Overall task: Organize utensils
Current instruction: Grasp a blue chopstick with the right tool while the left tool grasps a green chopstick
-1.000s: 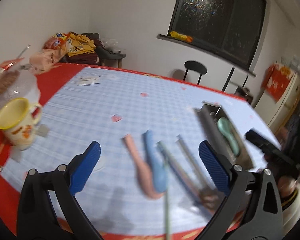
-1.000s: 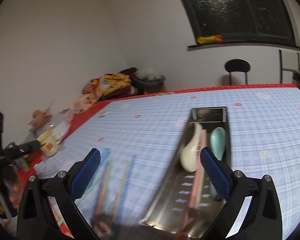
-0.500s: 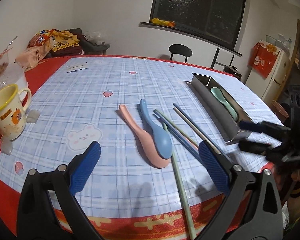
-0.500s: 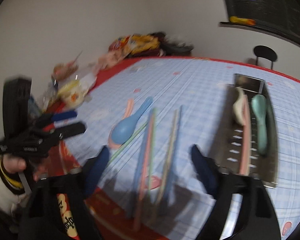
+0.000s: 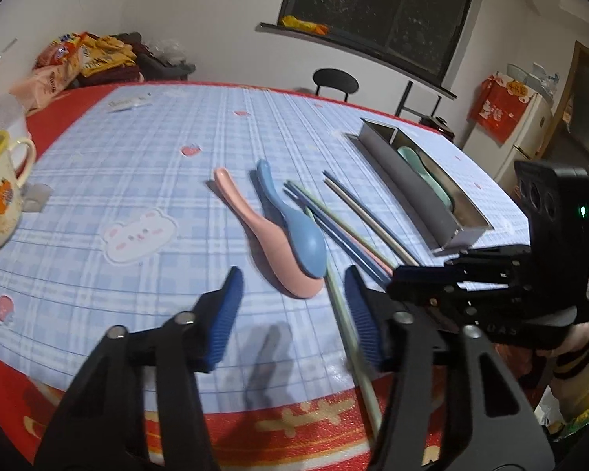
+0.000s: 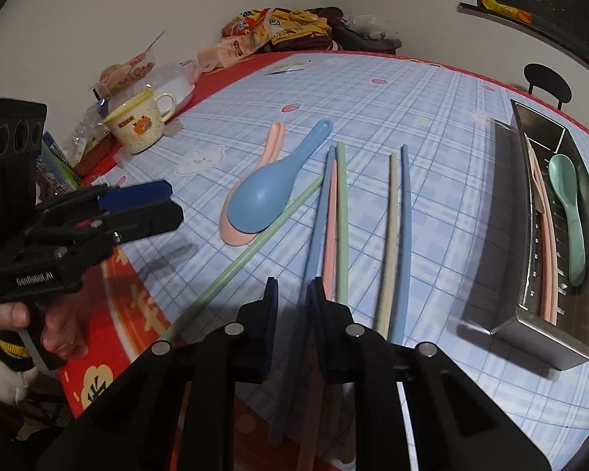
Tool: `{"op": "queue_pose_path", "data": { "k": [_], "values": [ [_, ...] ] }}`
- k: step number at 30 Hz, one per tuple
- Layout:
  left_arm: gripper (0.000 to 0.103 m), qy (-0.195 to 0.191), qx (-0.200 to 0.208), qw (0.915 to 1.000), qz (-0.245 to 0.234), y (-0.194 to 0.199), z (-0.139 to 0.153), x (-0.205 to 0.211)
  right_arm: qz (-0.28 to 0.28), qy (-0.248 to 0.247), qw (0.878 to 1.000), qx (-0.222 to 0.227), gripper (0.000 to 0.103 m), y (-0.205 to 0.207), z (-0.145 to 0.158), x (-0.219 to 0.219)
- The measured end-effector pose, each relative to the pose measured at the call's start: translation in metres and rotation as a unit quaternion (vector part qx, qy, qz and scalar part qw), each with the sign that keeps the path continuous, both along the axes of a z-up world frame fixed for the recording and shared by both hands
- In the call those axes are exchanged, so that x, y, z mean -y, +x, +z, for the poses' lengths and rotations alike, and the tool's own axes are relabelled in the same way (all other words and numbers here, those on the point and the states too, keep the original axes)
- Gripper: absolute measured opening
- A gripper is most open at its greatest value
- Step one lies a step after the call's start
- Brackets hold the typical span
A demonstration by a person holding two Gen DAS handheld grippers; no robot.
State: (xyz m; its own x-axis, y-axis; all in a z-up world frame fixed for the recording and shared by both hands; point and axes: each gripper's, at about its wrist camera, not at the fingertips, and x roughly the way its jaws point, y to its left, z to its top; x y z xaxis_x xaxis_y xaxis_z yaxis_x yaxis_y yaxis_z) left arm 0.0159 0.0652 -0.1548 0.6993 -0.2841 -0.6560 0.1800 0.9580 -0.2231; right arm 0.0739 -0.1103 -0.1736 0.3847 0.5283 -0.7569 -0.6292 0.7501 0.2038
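A blue spoon (image 5: pixel 294 216) rests on a pink spoon (image 5: pixel 255 231) mid-table, beside several pastel chopsticks (image 5: pixel 349 216). A steel tray (image 5: pixel 412 192) holds a green spoon (image 5: pixel 424 168). My left gripper (image 5: pixel 290 310) is partly open just before the spoons' bowls, with one green chopstick (image 5: pixel 349 337) passing its right finger. My right gripper (image 6: pixel 292 310) is nearly shut over the near ends of the blue chopstick (image 6: pixel 318 212) and pink chopstick (image 6: pixel 330 227); whether it grips them is unclear. The tray (image 6: pixel 506 243) also holds a pink utensil (image 6: pixel 544 219) and the green spoon (image 6: pixel 569 204).
A yellow-rimmed mug (image 6: pixel 137 125) and food packets (image 6: pixel 137 74) stand at the table's left. Snack bags (image 5: pixel 78 59) lie at the far corner. A black chair (image 5: pixel 333 82) stands behind the table. The red table edge (image 5: pixel 255 420) is just below my grippers.
Both grippers have narrowed from wide open. The left has moved in toward the spoons. The right has swung from the tray to the chopsticks' near ends.
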Motion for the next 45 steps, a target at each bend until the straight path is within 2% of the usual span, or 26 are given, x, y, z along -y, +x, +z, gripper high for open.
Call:
{"op": "queue_pose_path", "data": {
  "k": [7, 12, 15, 19, 24, 27, 33, 39, 45],
  "values": [
    [0.042, -0.004, -0.008, 0.9999, -0.015, 0.001, -0.007, 0.005, -0.001, -0.019, 1.000, 0.008, 0.013, 0.008, -0.005, -0.012],
    [0.042, 0.002, -0.013, 0.9997, -0.021, -0.001, -0.009, 0.009, -0.005, -0.037, 0.999, 0.026, 0.010, 0.009, -0.004, -0.016],
    [0.041, 0.021, -0.013, 0.9993, -0.026, -0.002, -0.007, 0.016, -0.012, -0.032, 0.999, 0.025, 0.008, 0.008, -0.004, -0.013],
    [0.030, 0.058, -0.036, 0.9966, -0.047, 0.001, -0.011, 0.032, -0.034, -0.016, 0.999, 0.015, 0.007, 0.010, -0.005, -0.002],
    [0.029, 0.094, -0.051, 0.9921, -0.065, 0.003, -0.011, 0.052, -0.047, 0.002, 0.999, 0.003, 0.006, 0.011, -0.005, 0.007],
    [0.029, 0.111, -0.059, 0.9903, -0.060, 0.005, -0.013, 0.060, -0.048, 0.004, 0.999, 0.001, 0.006, 0.011, -0.005, 0.008],
    [0.019, 0.139, -0.071, 0.9866, -0.047, 0.009, -0.024, 0.068, -0.047, 0.015, 0.999, -0.007, 0.007, 0.012, -0.006, 0.012],
    [0.019, 0.149, -0.062, 0.9861, -0.037, 0.012, -0.026, 0.072, -0.044, 0.016, 0.999, -0.009, 0.007, 0.012, -0.006, 0.011],
    [0.019, 0.143, -0.058, 0.9874, -0.034, 0.011, -0.027, 0.070, -0.044, 0.009, 0.999, -0.004, 0.007, 0.012, -0.006, 0.008]
  ]
}}
